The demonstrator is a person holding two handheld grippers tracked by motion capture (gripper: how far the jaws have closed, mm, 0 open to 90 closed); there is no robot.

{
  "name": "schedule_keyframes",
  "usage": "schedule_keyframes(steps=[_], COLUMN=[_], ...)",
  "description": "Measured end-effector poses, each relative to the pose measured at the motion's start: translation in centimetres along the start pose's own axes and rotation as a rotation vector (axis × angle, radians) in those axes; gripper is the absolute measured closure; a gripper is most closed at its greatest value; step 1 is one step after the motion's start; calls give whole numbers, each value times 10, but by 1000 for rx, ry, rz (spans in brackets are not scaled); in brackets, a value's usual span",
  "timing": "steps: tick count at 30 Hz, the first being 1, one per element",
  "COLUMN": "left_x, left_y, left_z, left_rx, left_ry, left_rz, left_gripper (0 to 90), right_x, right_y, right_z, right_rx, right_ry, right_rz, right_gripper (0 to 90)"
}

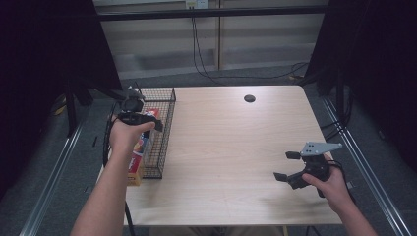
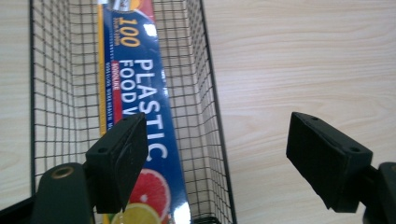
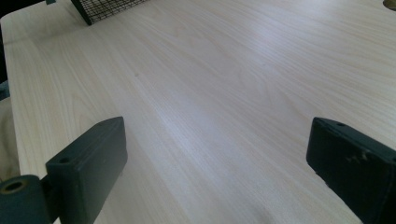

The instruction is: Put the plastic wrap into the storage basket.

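A long blue box of plastic food wrap (image 2: 140,93) lies lengthwise inside a black wire basket (image 2: 210,116) at the table's left edge. In the high view the box (image 1: 139,156) shows through the mesh of the basket (image 1: 164,132). My left gripper (image 2: 215,140) hovers open above the basket, one jaw over the box and the other over bare wood; a hand holds this left gripper (image 1: 147,120) over the basket's middle. My right gripper (image 1: 286,166) stands open near the table's front right, and in its own view the right gripper (image 3: 215,140) has nothing between its jaws.
The light wooden table (image 1: 231,137) has a small round black hole (image 1: 250,98) near its far edge. A corner of the basket (image 3: 107,7) shows far off in the right gripper view. Dark curtains hang on both sides, and cables lie on the floor behind.
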State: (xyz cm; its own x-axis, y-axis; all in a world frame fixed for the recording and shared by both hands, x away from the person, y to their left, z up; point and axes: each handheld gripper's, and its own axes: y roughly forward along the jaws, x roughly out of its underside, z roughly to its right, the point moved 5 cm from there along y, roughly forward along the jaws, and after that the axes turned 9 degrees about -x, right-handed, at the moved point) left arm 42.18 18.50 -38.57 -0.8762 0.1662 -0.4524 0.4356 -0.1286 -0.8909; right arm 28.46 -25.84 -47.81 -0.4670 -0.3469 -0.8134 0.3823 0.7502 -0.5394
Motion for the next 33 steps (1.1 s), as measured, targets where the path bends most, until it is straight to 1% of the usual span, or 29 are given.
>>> schedule_keyframes(steps=[1, 2, 3, 4, 6, 11, 13, 14, 15, 16, 17, 18, 20, 22, 23, 25, 26, 27, 29, 30, 33], left_x=[0, 0, 0, 0, 0, 0, 0, 1, 1, 1, 1, 1, 1, 2, 2, 4, 4, 5, 7, 7, 11], left_y=[0, -1, -1, -1, -1, -1, -1, -1, -1, -1, -1, -1, -1, -1, 0, 1, 2, 2, 4, 4, 7], left_z=[2, 4, 6, 7, 12, 22, 27, 29, 33, 34, 37, 39, 43, 47, 49, 53, 56, 58, 62, 64, 70], left_rx=[4, 12, 19, 26, 33, 58, 72, 74, 84, 93, 99, 103, 109, 126, 133, 144, 150, 155, 159, 163, 186], left_ry=[11, 12, 14, 25, 33, 73, 79, 97, 94, 112, 108, 125, 130, 142, 140, 156, 145, 160, 174, 176, 192], left_rz=[4, 0, 9, 7, 18, 26, 33, 31, 37, 32, 40, 43, 50, 55, 57, 59, 67, 66, 67, 73, 70], left_gripper=[207, 204, 200, 193, 185, 163, 156, 153, 150, 142, 138, 135, 130, 123, 122, 118, 118, 116, 115, 115, 113], right_x=[0, 0, 0, 0, 0, 0, 0, 0, 0, 0, 0, 0, 0, 0, 0, 0, 0, 1, 1, 1, 1], right_y=[0, 0, 0, 0, 0, 0, 0, 0, 0, 0, 0, 0, 1, 1, 1, 1, 1, 1, 1, 1, 1], right_z=[0, 0, 0, 0, 0, 0, 0, 0, 0, 0, 0, 0, -1, 0, 0, 0, 0, 0, 0, 0, 1], right_rx=[-1, -2, -5, -3, -3, -6, -5, -5, -5, -3, -8, -6, -7, -7, -7, -6, -6, -6, -6, -5, -3], right_ry=[-2, -1, -2, -1, -3, -3, -3, -3, -3, -3, -4, -3, -2, -3, -2, -3, -3, -2, -3, -2, 0], right_rz=[0, 0, 2, 2, 2, -2, 1, 1, 1, -1, -2, -4, -5, -5, -5, -4, -4, -4, -5, -6, -8], right_gripper=[51, 51, 51, 50, 51, 51, 51, 50, 50, 50, 51, 50, 51, 51, 51, 50, 50, 51, 51, 51, 51])
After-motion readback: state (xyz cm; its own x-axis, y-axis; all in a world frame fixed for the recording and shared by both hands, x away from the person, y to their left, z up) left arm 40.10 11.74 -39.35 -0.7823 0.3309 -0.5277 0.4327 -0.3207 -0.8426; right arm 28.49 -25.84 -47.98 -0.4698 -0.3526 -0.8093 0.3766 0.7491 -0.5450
